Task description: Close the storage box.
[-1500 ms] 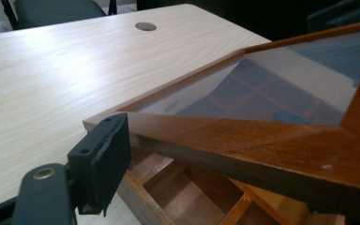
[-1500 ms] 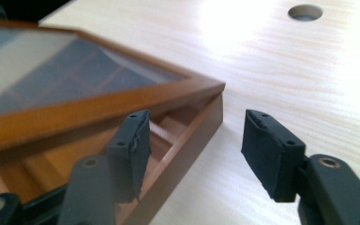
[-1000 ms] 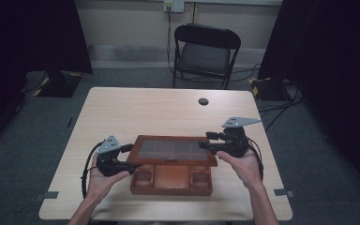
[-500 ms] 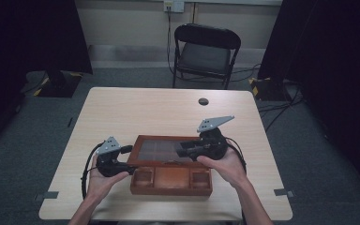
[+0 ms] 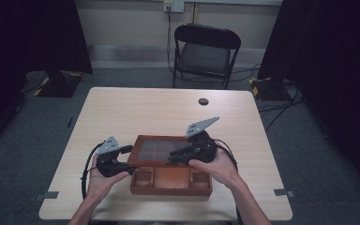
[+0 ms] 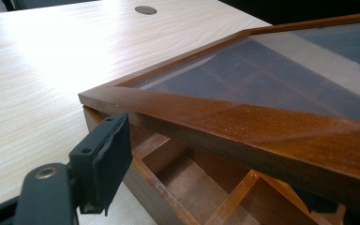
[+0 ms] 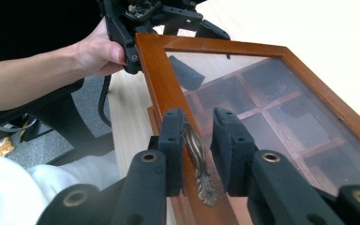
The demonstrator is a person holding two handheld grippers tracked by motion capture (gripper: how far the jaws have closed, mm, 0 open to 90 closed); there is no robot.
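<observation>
A brown wooden box (image 5: 171,185) with open compartments sits near the table's front edge. Its glass-paned lid (image 5: 157,150) is raised a little above it. My left gripper (image 5: 127,161) is at the box's left front corner, open. One finger (image 6: 103,159) stands outside the box wall under the lid frame (image 6: 243,126); the other is mostly hidden beneath the lid. My right gripper (image 7: 198,124) hovers over the lid's front rail, jaws open and standing either side of the brass handle (image 7: 196,154). The handle touches one jaw, with a gap to the other.
The pale wooden table (image 5: 168,112) has a round cable hole (image 5: 203,101) at the back middle. A black folding chair (image 5: 205,51) stands behind the table. Dark curtains hang on both sides, and cables lie on the floor at the right.
My right gripper has moved left from the lid's right end to the middle of its front rail, over the handle. The left gripper and the box have stayed put.
</observation>
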